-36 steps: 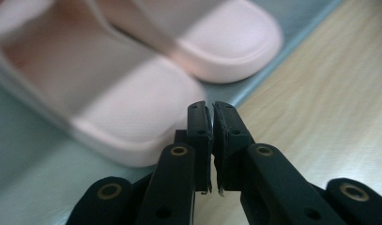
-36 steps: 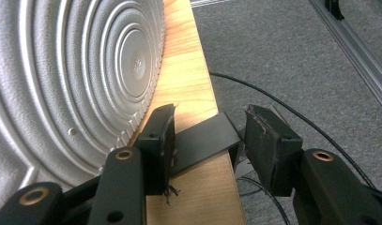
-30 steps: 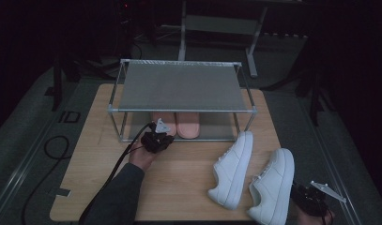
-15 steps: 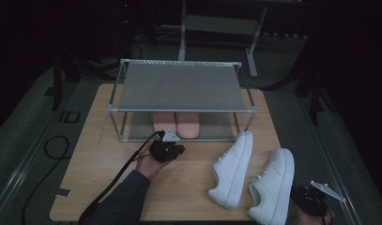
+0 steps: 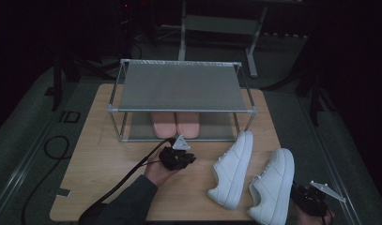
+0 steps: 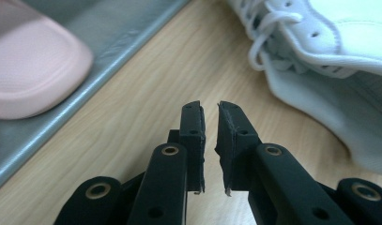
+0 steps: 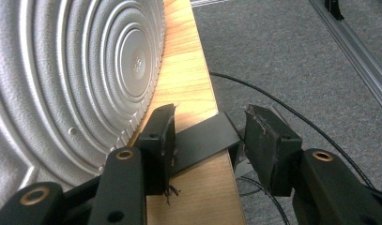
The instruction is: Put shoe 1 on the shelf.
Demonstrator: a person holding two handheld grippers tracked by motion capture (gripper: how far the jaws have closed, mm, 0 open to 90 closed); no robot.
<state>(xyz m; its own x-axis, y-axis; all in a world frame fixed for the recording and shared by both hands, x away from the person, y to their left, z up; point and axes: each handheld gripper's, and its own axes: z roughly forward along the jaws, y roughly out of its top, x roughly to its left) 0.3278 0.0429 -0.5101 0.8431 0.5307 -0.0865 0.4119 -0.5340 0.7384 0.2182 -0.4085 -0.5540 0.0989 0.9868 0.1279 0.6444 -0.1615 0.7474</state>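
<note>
Left gripper (image 5: 178, 157) hovers over the bare table (image 5: 104, 154) between the shoe rack (image 5: 179, 89) and the white sneakers, its jaws a narrow slit apart with nothing between them; they have just been opening a little. Right gripper (image 5: 315, 199) waits at the table's near right corner, jaws moderately wide and empty, right beside the sole of the right-hand sneaker (image 5: 272, 187).

Work in hand looks like racking the shoes: the pink slippers (image 5: 175, 124) already sit side by side on the rack's lower shelf, and the left-hand sneaker (image 5: 232, 171) lies nearest the left gripper, just beside it on the wood.

Biggest risk, as I judge it: the jaws are too narrow for the sneaker's collar, so a reach now could shove it into its neighbour or tip it. A lesser one is snagging the laces (image 6: 268, 33), which lie loose toward the jaws.

Both sneakers stand upright on their soles, long axes running near to far, toes toward the rack and leaning slightly right, heels toward the person
</note>
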